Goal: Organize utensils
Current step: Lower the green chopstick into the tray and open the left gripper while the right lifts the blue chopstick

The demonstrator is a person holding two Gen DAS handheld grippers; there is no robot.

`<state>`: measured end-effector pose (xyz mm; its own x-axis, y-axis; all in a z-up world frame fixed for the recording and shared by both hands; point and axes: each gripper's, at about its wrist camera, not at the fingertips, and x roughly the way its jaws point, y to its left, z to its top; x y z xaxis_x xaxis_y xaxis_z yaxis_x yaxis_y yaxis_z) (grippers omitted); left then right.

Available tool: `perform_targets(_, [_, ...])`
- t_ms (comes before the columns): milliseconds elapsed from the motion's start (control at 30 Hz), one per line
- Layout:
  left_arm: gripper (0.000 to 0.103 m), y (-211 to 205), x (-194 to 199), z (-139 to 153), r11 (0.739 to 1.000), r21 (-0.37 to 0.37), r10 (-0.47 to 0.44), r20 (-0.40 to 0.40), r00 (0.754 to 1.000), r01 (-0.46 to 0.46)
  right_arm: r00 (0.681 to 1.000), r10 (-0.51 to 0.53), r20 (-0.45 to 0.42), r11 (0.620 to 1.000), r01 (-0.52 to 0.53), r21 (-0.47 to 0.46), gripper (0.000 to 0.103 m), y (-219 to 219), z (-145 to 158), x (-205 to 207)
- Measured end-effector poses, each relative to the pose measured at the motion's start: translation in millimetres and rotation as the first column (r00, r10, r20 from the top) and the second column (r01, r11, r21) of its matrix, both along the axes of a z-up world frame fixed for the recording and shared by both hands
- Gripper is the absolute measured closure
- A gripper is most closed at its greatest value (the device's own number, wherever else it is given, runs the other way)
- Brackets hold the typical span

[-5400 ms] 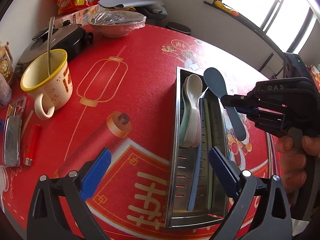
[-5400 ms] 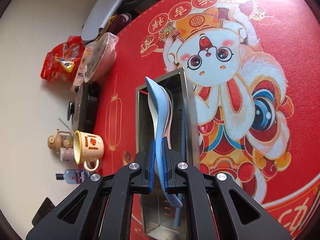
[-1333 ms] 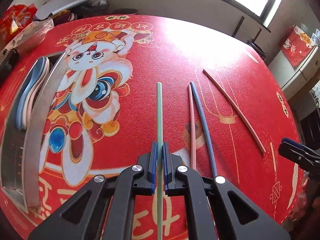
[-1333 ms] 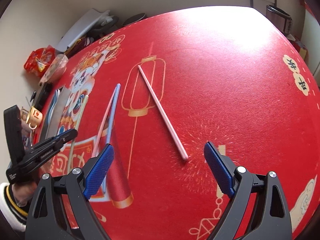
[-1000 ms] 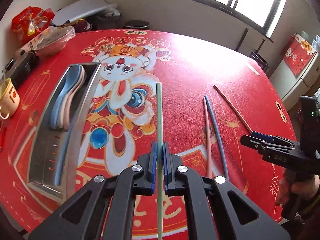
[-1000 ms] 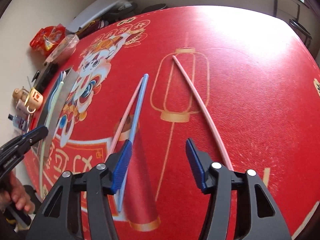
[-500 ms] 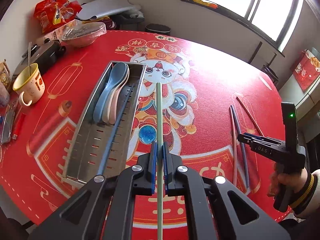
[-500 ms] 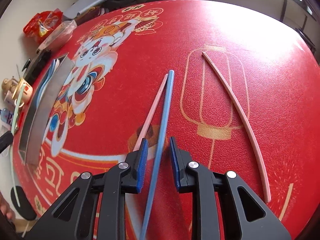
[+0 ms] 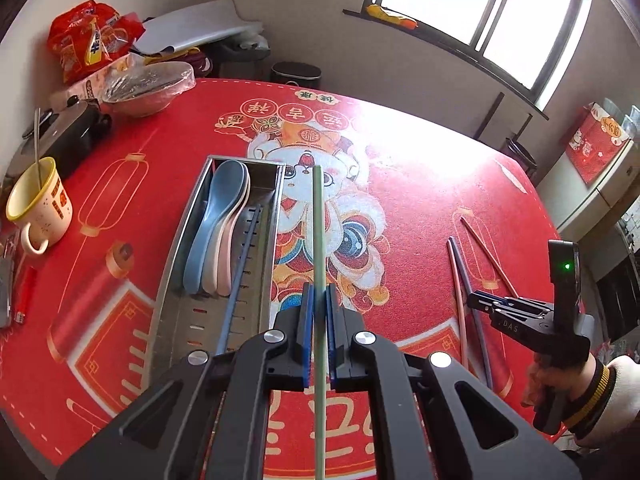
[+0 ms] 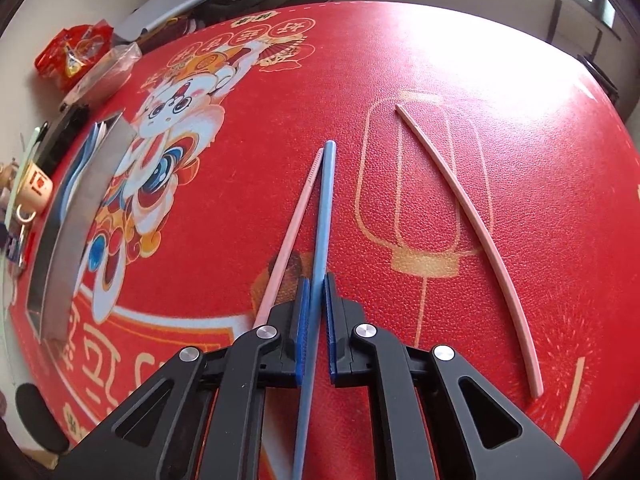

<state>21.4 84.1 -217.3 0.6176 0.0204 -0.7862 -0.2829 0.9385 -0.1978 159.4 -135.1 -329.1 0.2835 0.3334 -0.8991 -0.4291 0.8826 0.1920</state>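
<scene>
Long perforated steel tray [image 9: 176,248], spoons and dark blue chopstick inside, set as collection point. Left gripper [image 9: 317,320] clamped on pale green chopstick [image 9: 317,232], aligned beside tray for drop-in. Right gripper [image 10: 316,312] pinched on blue plastic chopstick [image 10: 325,200], lying on red tablecloth [image 10: 440,60] beside pink one.

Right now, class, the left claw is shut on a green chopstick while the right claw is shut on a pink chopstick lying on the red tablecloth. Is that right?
Not quite. The right claw is shut on the blue chopstick; the pink chopstick lies beside it, ungripped, as the right wrist view shows. The left claw does hold the green chopstick.
</scene>
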Motion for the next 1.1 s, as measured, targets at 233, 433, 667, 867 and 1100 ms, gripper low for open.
perform_targets(233, [0.097, 9, 21, 5, 0.998, -0.017, -0.053, 0.024, 0.998, 0.053, 0.998, -0.054, -0.019, 0.998, 0.053, -0.022, 0.096, 2, 1, 0])
perform_targets(433, [0.097, 24, 15, 6, 0.998, -0.054, -0.022, 0.046, 0.999, 0.024, 0.997, -0.071, -0.008, 0.997, 0.071, -0.029, 0.096, 2, 1, -7])
perform_targets(667, [0.097, 36, 7, 3, 0.999, -0.044, -0.002, 0.039, 0.999, 0.004, 0.994, -0.1, 0.032, 0.995, 0.101, -0.013, 0.096, -1, 0, -16])
perform_targets(867, [0.097, 40, -4, 5, 0.999, -0.039, 0.004, 0.041, 0.999, -0.002, 0.991, -0.136, -0.013, 0.99, 0.136, 0.039, 0.097, -10, 1, -12])
perform_targets(1100, [0.097, 43, -11, 5, 0.999, -0.051, 0.007, 0.054, 0.999, -0.004, 0.986, -0.165, 0.0, 0.972, 0.162, 0.168, 0.097, -16, 35, -17])
